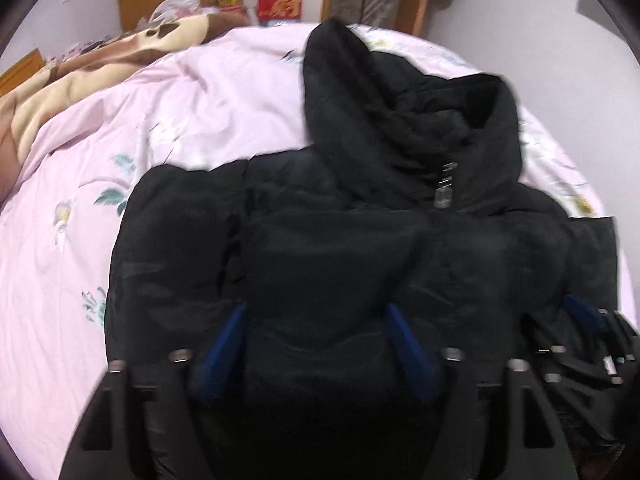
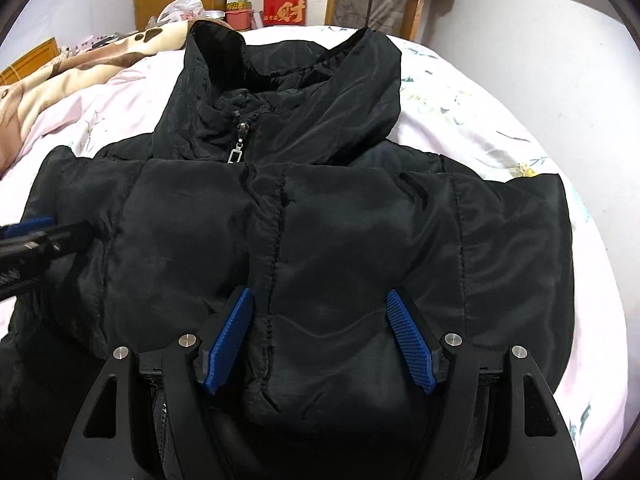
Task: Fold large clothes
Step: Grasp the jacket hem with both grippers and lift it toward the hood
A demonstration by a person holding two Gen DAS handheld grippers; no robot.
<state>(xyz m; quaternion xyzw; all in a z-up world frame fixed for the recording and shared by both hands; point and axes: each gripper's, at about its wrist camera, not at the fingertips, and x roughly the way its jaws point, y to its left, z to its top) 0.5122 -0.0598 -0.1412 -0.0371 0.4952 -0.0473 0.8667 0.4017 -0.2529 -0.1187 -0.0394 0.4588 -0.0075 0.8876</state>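
We find the black padded hooded jacket (image 2: 320, 232) lying front-up on the pink floral bedsheet (image 2: 500, 128), left gripper (image 1: 318, 344) and right gripper (image 2: 320, 336) both spread wide over its near hem, grasping nothing; we advise matched, level grips.

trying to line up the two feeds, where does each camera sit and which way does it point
Left wrist: sits on the left gripper, low over the near end of the black jacket, looking along it toward the hood and far wall; its own blue fingers show, open, and the right gripper at the right edge.
Right wrist: sits on the right gripper, facing the same way over the jacket; its open blue fingers show, and the left gripper at the left edge.
Shared: jacket, zipper pull, pink bedsheet, red box.
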